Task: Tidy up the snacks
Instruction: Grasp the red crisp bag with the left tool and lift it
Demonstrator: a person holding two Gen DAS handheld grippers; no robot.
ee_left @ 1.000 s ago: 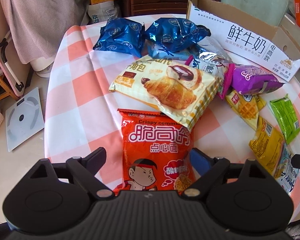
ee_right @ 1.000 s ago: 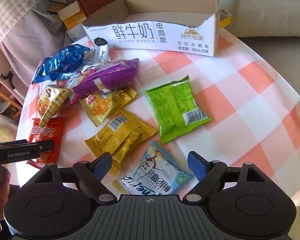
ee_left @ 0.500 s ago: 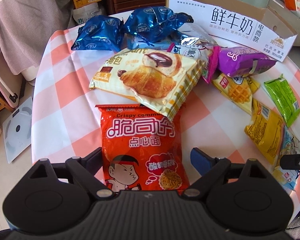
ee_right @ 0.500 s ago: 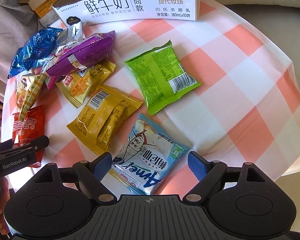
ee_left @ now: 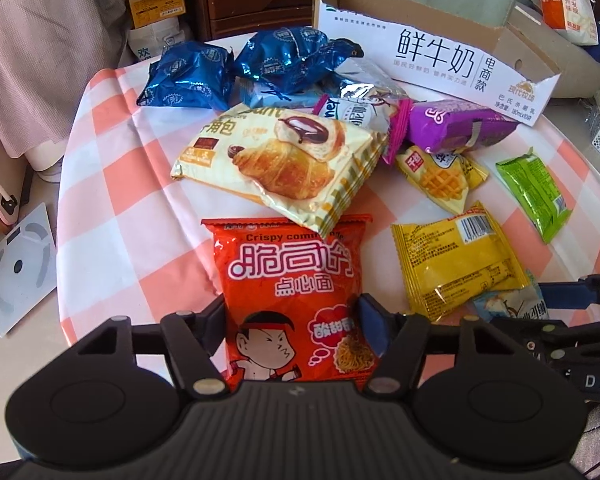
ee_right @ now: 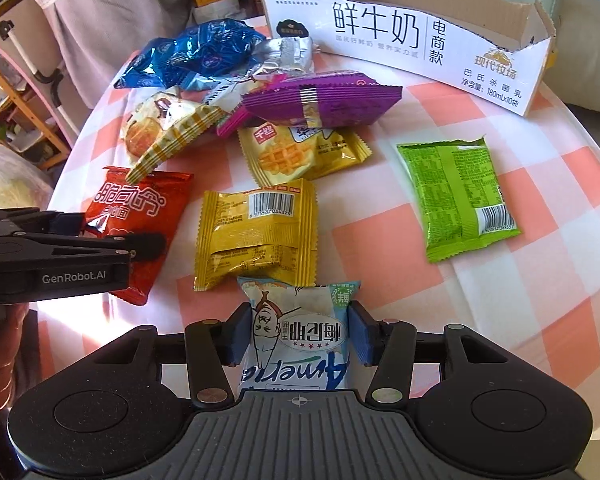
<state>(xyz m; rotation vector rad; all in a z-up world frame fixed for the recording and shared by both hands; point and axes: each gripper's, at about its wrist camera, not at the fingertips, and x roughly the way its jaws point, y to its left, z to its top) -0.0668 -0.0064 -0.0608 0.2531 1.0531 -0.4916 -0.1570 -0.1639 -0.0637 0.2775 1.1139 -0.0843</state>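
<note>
Left wrist view: the left tongs (ee_left: 294,322) sit at the bottom centre of the frame, pointing steeply down at the counter (ee_left: 112,208). The red packet (ee_left: 294,300) lies straight ahead between the two fingers, its long axis running up the frame along the line of the tongs, its top edge tucked under the croissant pack (ee_left: 284,164). The jaws are closing across the packet's short width; both pads look to be at its side edges, though a firm pinch cannot be confirmed. The box (ee_left: 440,64) stands at the upper right, well apart, beyond the heap of snacks.

Right wrist view: the right tongs (ee_right: 298,332) are at the bottom centre, also aimed downward. The blue-white packet (ee_right: 298,340) lies between the fingers, long axis again along the tongs, its far end just under the yellow packet (ee_right: 256,232). These jaws are closing too, pads at the packet's two sides. The box (ee_right: 404,36) fills the top of the frame, up and slightly right.

In my judgement, each hand has its own nearest packet, and the carry to the box is shorter for the right hand.
</note>
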